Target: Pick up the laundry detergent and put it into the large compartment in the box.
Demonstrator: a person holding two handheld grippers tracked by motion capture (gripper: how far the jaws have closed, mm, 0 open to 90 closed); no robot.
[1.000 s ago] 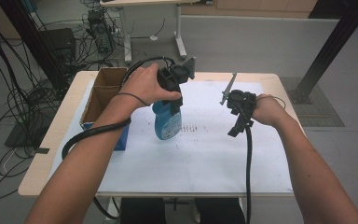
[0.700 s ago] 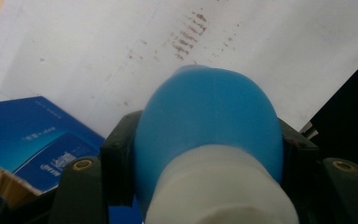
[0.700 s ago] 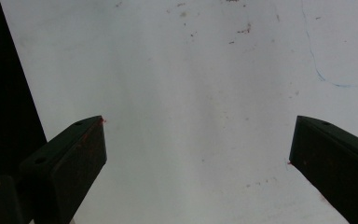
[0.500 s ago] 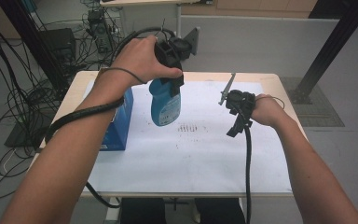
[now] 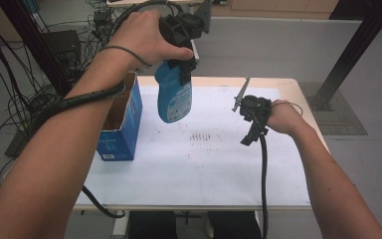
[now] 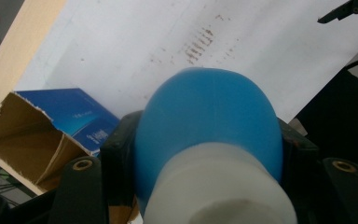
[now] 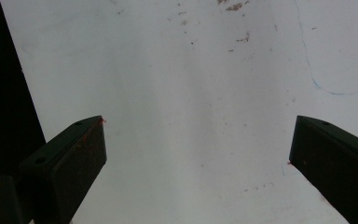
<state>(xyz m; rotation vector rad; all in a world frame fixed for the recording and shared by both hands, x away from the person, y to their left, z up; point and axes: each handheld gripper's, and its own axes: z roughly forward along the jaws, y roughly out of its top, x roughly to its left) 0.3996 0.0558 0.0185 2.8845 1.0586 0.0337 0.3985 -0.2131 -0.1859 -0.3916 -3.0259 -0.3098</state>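
One blue bottle [image 5: 174, 97], one open box [image 5: 122, 119]

black grippers, bare forearms

both forearms are bare, with no sleeves. the left gripper [image 5: 181, 74] is a blocky black housing; its two jaws are black with a brass-coloured screw set behind each fingertip. a ribbed black cable trails back from it along the arm. the right gripper [image 7: 198, 154] has flat black jaws with reddish smudges at the tips, a smooth black cable and a thin wrist loop.
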